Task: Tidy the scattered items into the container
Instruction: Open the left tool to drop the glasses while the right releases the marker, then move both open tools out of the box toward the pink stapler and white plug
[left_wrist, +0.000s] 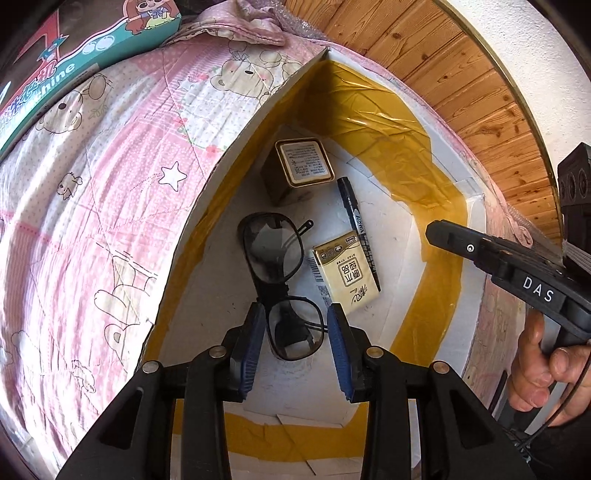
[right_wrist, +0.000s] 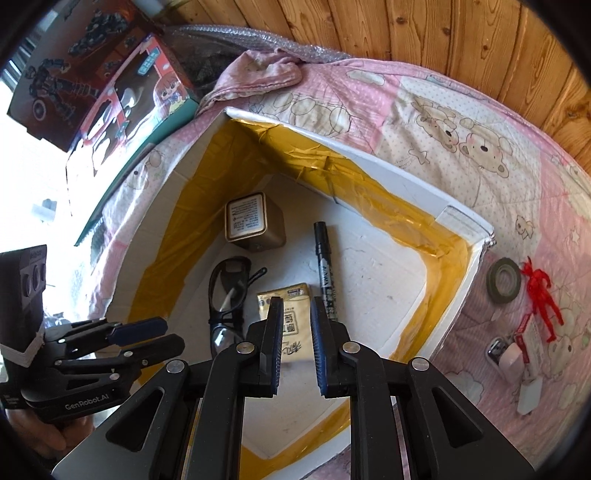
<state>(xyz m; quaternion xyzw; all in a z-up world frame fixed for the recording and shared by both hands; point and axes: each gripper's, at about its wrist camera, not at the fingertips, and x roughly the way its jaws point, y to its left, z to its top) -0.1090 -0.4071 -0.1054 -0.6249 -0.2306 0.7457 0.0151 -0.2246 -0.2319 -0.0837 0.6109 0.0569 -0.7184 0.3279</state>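
White foam box (left_wrist: 476, 236) lined with yellow tape, seen from the left wrist, sitting on a pink bear-print quilt (left_wrist: 92, 184). Inside: gold tin (left_wrist: 303, 166) at 12 o'clock, black marker (left_wrist: 356, 221) at 1 o'clock, tissue pack (left_wrist: 345, 273) just right of centre and touching the marker, dark glasses (left_wrist: 280, 280) at centre. Left gripper (left_wrist: 296, 334) hanging over the box, blue pads wide apart, straddling the lower lens without touching it. Right gripper (left_wrist: 439, 232) poking in at 3 o'clock over the box wall, hand (left_wrist: 543, 373) on its grip at 4 o'clock; from this side, cannot tell whether it is apart or together. Toy carton (left_wrist: 74, 55) at 11 o'clock.

Over to the right wrist: same box (right_wrist: 406, 177), tin (right_wrist: 253, 221) at 12 o'clock, marker (right_wrist: 325, 273), glasses (right_wrist: 229, 306) at 9 o'clock. Right gripper (right_wrist: 295, 314) with fingers parted and nothing between them, above the tissue pack (right_wrist: 291, 325). Left gripper (right_wrist: 159, 332) at 8 o'clock, open. Still outside on the quilt (right_wrist: 461, 122) at 3 o'clock: tape roll (right_wrist: 503, 280), red figure (right_wrist: 546, 299), small white items (right_wrist: 517, 354) at 4 o'clock.
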